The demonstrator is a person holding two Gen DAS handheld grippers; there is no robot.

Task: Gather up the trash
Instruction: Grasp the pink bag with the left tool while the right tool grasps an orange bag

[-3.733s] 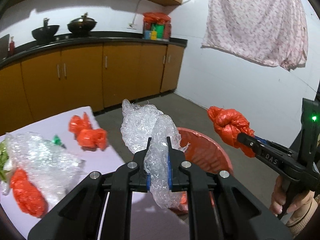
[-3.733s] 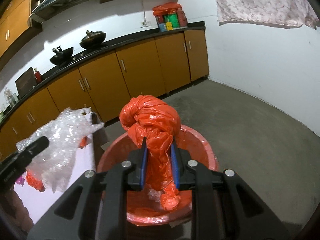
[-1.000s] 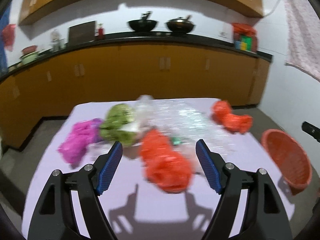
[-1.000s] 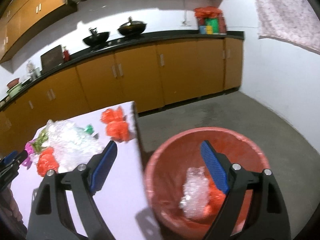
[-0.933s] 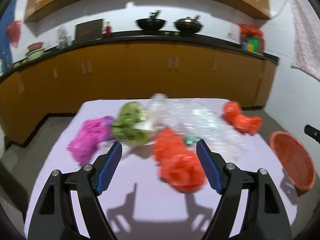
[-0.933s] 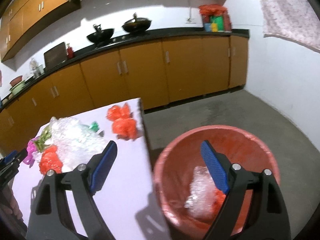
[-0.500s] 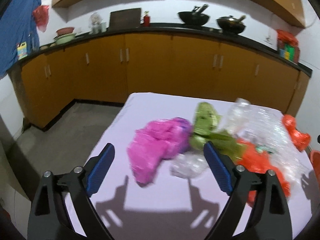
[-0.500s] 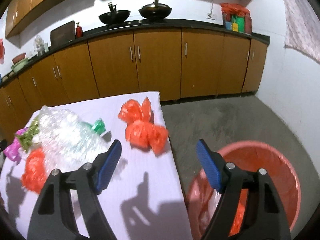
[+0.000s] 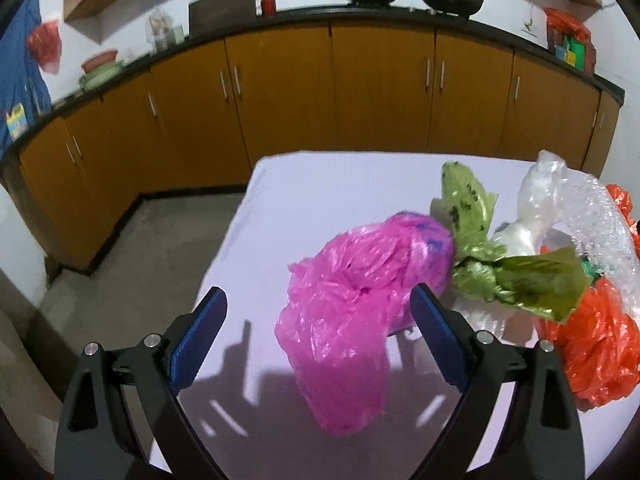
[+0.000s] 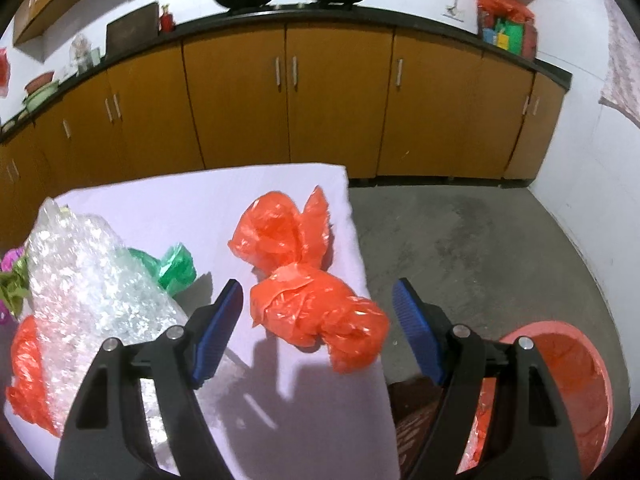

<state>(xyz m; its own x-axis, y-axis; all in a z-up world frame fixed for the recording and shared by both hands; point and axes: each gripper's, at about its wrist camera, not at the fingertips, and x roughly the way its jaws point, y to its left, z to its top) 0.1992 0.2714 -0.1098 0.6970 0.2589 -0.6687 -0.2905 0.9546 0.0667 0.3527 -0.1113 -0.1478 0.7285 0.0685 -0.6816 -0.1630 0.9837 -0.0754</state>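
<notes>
Both tongs wide, empty, over table (image 9: 304,184).
Left tongs (image 9: 318,336) straddle pink bag (image 9: 360,296); right tongs (image 10: 318,326) straddle orange bag (image 10: 316,312).

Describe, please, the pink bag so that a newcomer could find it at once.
On the white table, the trash is heaped at one side. The pink bag lies at the heap's end, beside the green bag, the only pink piece there.
</notes>
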